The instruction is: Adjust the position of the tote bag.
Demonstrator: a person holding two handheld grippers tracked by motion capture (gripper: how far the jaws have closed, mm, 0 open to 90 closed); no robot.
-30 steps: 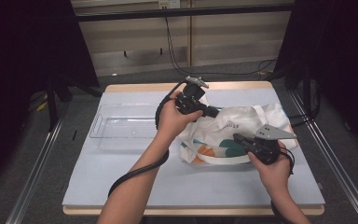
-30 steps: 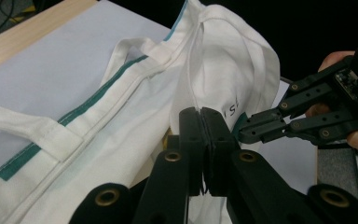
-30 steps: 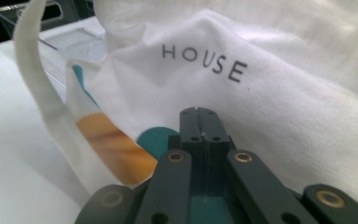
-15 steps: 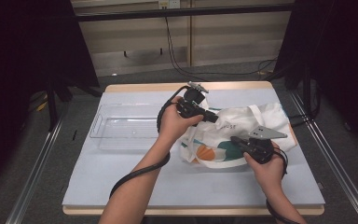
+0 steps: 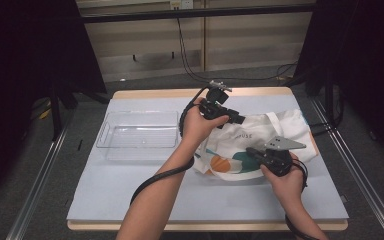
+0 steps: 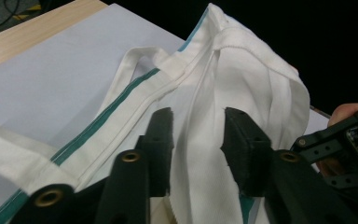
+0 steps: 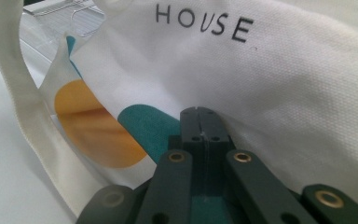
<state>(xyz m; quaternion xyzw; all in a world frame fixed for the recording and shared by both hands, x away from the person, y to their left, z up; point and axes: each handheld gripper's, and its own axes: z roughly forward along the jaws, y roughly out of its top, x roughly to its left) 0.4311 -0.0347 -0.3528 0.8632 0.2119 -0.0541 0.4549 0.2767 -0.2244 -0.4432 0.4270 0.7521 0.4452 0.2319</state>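
Note:
A white tote bag (image 5: 275,132) printed with HOUSE and orange and teal shapes lies crumpled right of the table's middle. My left gripper (image 5: 240,120) is at the bag's upper left edge. In the left gripper view its jaws (image 6: 196,126) have just been opening and stand apart, with a white fold of the bag (image 6: 242,70) loose between them and the pads off it. My right gripper (image 5: 251,150) is at the bag's near edge. In the right gripper view its jaws (image 7: 204,114) are pressed together on the bag's cloth (image 7: 284,70) by the teal patch.
A clear plastic tray (image 5: 137,135) stands left of the bag; its corner (image 7: 60,9) shows in the right gripper view. A pale blue mat (image 5: 130,190) covers the table. Metal rails run along both sides, and cables hang at the back.
The left gripper has shifted a little to the right over the bag, and its jaws have opened off the cloth. The right hand has stayed put.

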